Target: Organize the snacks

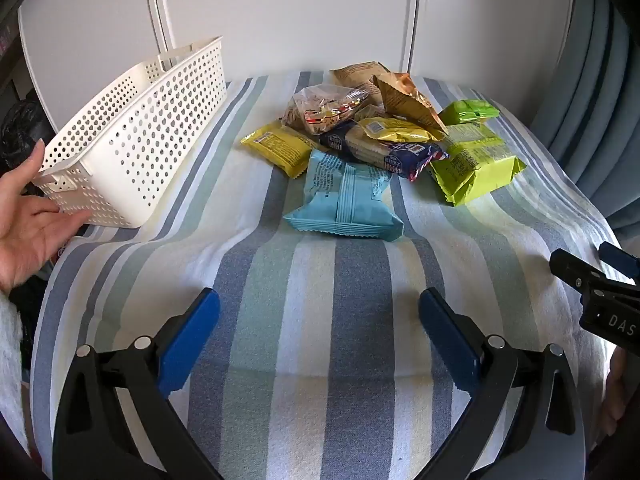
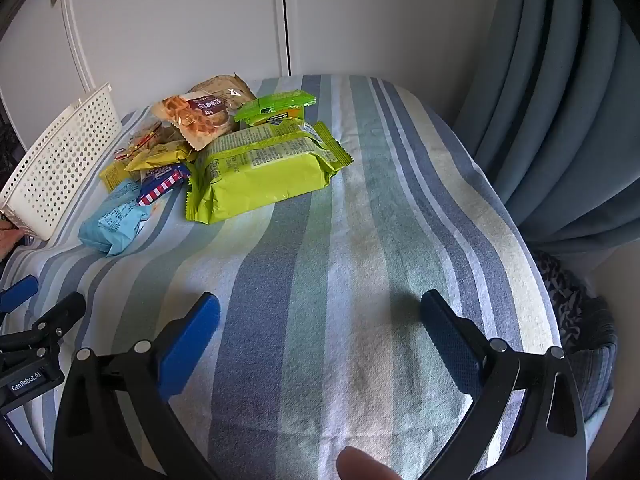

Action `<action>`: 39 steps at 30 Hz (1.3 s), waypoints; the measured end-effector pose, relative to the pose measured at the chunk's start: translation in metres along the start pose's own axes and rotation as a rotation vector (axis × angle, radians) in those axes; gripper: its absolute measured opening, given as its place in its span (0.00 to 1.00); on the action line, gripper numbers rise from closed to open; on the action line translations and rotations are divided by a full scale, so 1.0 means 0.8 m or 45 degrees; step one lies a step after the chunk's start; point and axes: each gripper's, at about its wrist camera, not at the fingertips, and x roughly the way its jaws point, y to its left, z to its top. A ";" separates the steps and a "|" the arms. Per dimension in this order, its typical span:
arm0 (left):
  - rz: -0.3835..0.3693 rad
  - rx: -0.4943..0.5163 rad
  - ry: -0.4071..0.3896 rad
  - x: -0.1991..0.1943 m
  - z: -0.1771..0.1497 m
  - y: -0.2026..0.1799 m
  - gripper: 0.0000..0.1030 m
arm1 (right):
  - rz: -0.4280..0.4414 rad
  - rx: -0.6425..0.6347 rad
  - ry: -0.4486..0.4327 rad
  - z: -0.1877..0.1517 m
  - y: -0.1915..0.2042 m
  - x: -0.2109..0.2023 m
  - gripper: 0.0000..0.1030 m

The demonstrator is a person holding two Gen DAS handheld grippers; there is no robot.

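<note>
A pile of snack packets lies on the striped cloth (image 1: 320, 360). At its front is a light blue packet (image 1: 346, 200), which also shows in the right wrist view (image 2: 116, 220). A big lime green packet (image 2: 264, 168) lies at the right of the pile (image 1: 474, 164), with a yellow packet (image 1: 280, 148) at the left. A white perforated basket (image 1: 132, 140) stands at the left, and a bare hand (image 1: 28, 220) is on its near end. My left gripper (image 1: 319, 296) is open over bare cloth, short of the pile. My right gripper (image 2: 320, 299) is open too, with nothing between its fingers.
White cupboard doors (image 1: 280, 12) stand behind the table. A blue curtain (image 2: 560, 120) hangs at the right, by the table's edge. A dark patterned cushion (image 2: 580, 320) sits below that edge. A fingertip (image 2: 360, 464) shows at the bottom of the right wrist view.
</note>
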 end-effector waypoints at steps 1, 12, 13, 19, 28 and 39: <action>0.000 0.000 0.000 0.000 0.000 0.000 0.98 | -0.001 -0.001 0.000 0.000 0.000 0.000 0.95; 0.000 0.000 0.000 0.000 0.000 0.000 0.98 | -0.002 -0.001 0.000 0.000 0.000 0.000 0.95; 0.000 0.000 0.000 0.000 0.000 0.000 0.98 | -0.002 -0.002 0.000 0.000 0.000 0.000 0.95; 0.000 0.000 0.000 0.000 0.000 0.000 0.98 | -0.006 -0.004 0.000 0.000 0.000 0.000 0.95; 0.000 0.000 0.000 -0.001 0.000 0.000 0.98 | -0.011 -0.009 0.002 -0.001 0.002 0.000 0.95; 0.005 0.002 -0.001 -0.001 -0.001 0.000 0.98 | -0.014 -0.010 0.001 0.000 0.000 0.002 0.95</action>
